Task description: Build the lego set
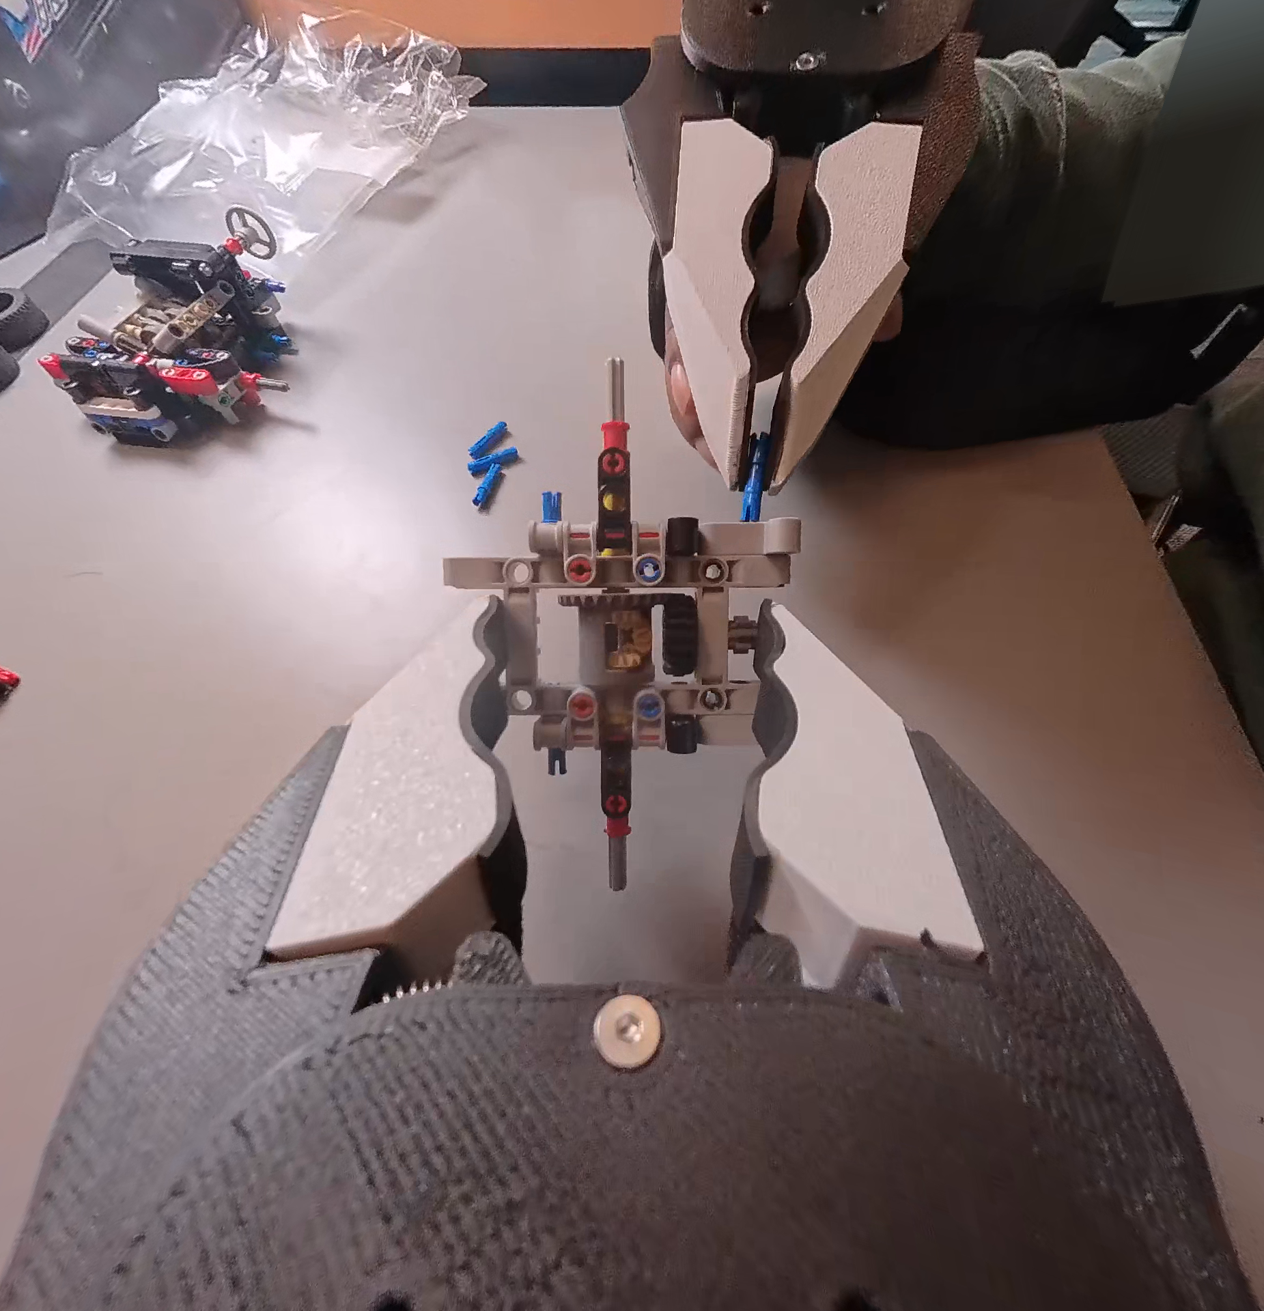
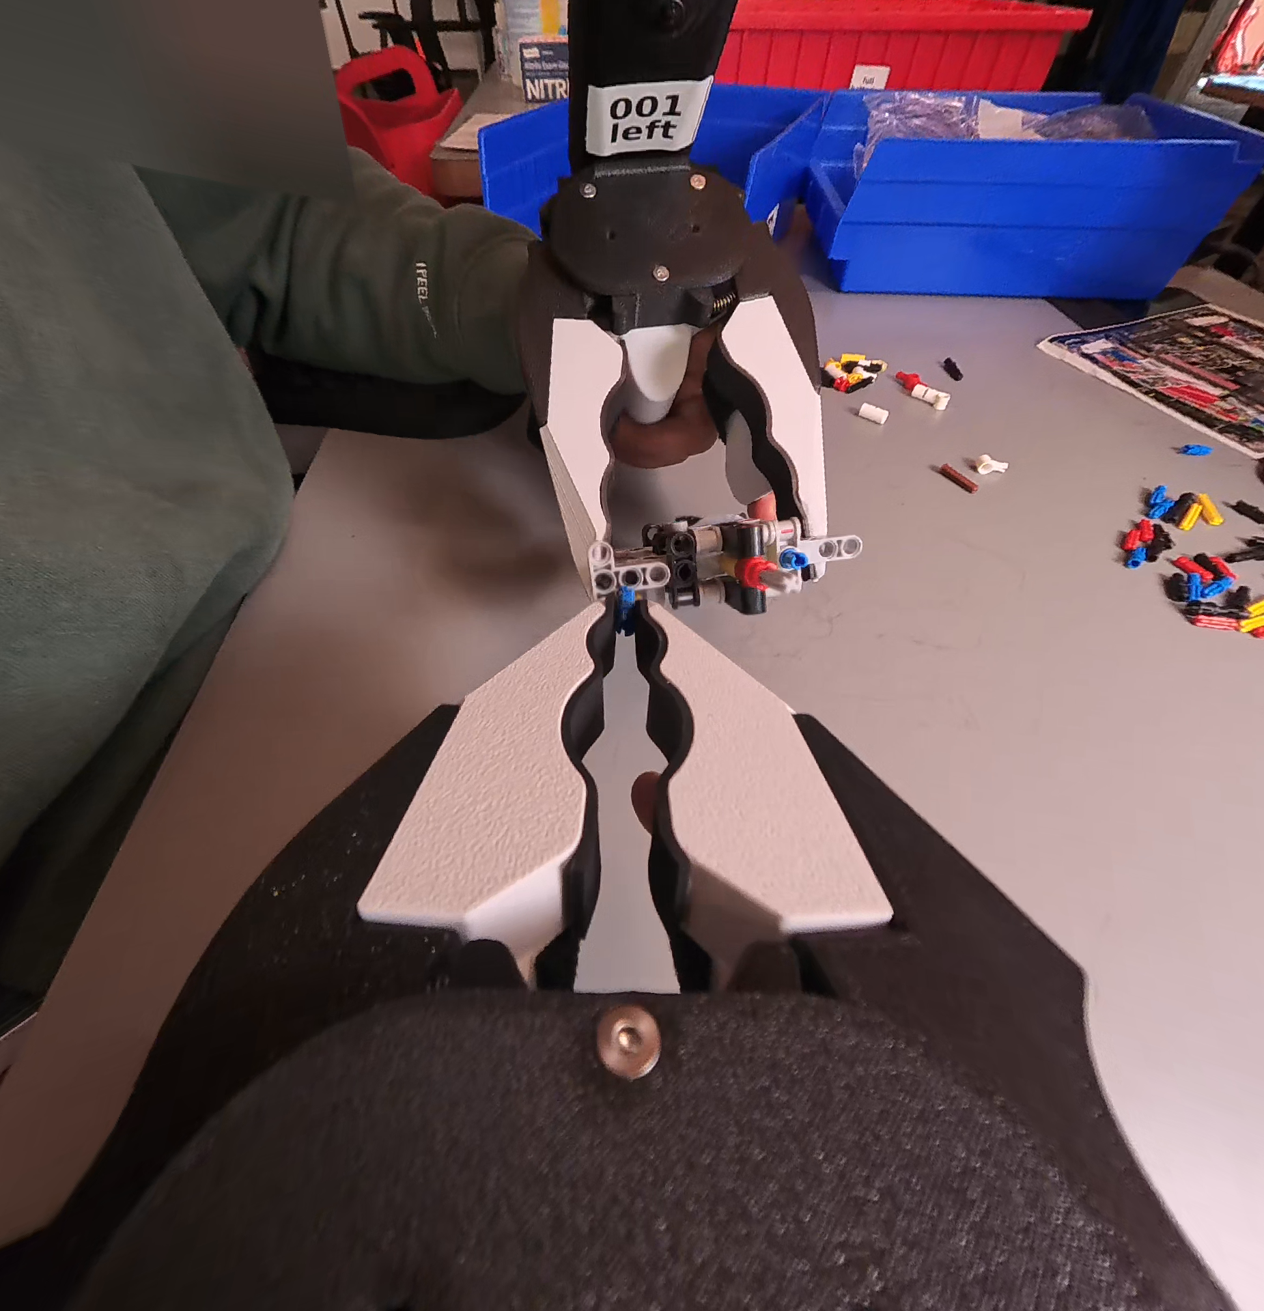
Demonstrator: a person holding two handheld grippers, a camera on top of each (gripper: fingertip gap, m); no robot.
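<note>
My left gripper [image 1: 629, 624] is shut on a grey building-brick gear assembly [image 1: 614, 567] with a black gear, red and blue pins and a long grey axle. Its pads press the frame's two sides and hold it above the grey table [image 1: 260, 638]. My right gripper [image 1: 753, 489] comes in from the upper right, shut on a blue pin [image 1: 754, 482]. The pin's lower end meets the assembly's top right grey beam. In the right wrist view the right gripper [image 2: 625, 610] pinches the blue pin [image 2: 624, 611] under the assembly [image 2: 714, 560], which the left gripper [image 2: 700, 560] holds.
Loose blue pins [image 1: 492, 465] lie just left of the assembly. A part-built vehicle [image 1: 175, 340], tyres [image 1: 4, 319] and a clear plastic bag [image 1: 260, 128] sit far left. Small coloured pieces [image 2: 1210, 567], a booklet [image 2: 1182, 369] and blue bins [image 2: 1040, 191] are right. There is about 4 centimeters between the tips of the two grippers.
</note>
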